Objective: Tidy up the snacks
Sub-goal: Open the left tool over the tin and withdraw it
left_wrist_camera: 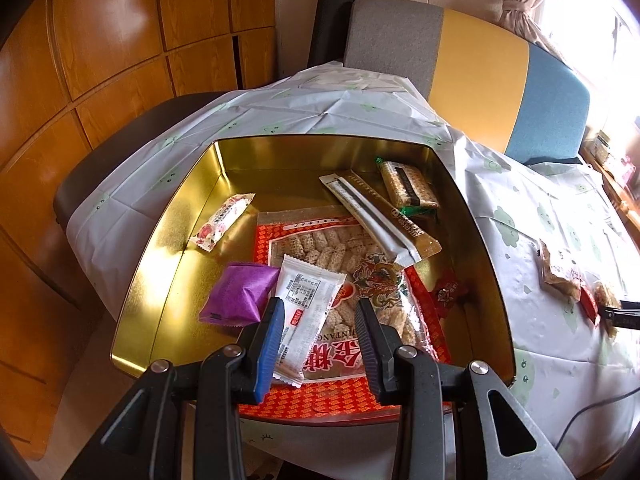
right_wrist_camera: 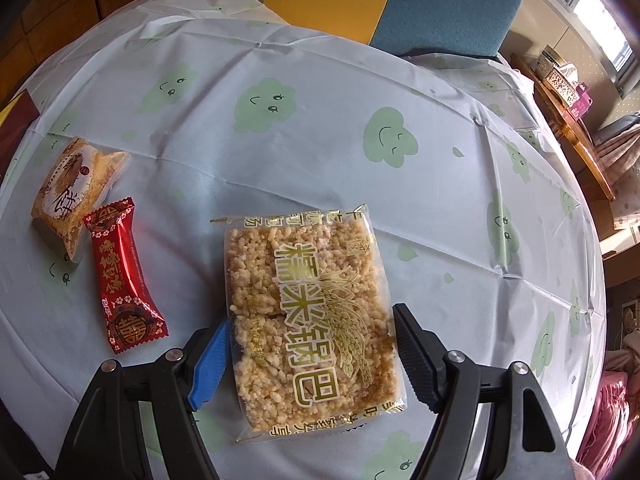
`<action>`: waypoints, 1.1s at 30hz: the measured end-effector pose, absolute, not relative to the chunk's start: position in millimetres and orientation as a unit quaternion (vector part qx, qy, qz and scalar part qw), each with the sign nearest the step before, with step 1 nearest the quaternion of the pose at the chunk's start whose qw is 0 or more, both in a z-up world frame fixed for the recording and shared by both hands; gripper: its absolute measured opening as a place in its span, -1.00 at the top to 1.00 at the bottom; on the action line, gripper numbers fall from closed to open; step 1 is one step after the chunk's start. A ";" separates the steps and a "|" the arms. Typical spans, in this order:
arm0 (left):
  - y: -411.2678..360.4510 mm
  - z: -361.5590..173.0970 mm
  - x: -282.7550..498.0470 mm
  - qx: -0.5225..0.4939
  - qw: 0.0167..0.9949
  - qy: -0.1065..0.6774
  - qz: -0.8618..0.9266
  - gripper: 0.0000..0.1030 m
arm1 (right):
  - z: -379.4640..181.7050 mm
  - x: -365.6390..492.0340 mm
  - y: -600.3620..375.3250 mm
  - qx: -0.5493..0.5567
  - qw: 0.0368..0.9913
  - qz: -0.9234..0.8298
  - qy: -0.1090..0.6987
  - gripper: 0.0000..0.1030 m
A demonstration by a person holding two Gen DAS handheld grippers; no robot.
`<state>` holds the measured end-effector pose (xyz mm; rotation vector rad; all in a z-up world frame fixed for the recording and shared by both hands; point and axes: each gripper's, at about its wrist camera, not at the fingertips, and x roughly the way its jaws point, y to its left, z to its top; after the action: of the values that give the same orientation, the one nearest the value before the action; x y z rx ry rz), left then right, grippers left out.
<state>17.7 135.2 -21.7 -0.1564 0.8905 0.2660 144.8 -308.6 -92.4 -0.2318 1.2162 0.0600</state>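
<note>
Table [right_wrist_camera: 360, 168], covered by a pale cloth printed with green smiling clouds. Directly upon it lay a gold tin [left_wrist_camera: 168, 240], a rice-cracker pack [right_wrist_camera: 312, 320], a red candy [right_wrist_camera: 124, 272] and a round biscuit packet [right_wrist_camera: 76, 188].

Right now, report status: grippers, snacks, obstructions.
Left gripper open over white packet in gold tin. Right gripper straddles rice cracker pack, grip unconfirmed. Nothing blocking.

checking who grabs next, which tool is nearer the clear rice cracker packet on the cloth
Right. The right tool straddles the clear rice cracker packet; the left tool is over the gold tin.
</note>
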 end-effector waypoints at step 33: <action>125.7 -22.7 1.1 -0.063 0.901 0.414 0.114 0.28 | -90.0 150.2 -301.4 -0.067 0.817 -0.040 0.571 -0.47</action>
<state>1.1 125.7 -22.7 -0.1302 0.8563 0.2367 150.2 -301.4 -90.0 -0.1419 1.2168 -0.0863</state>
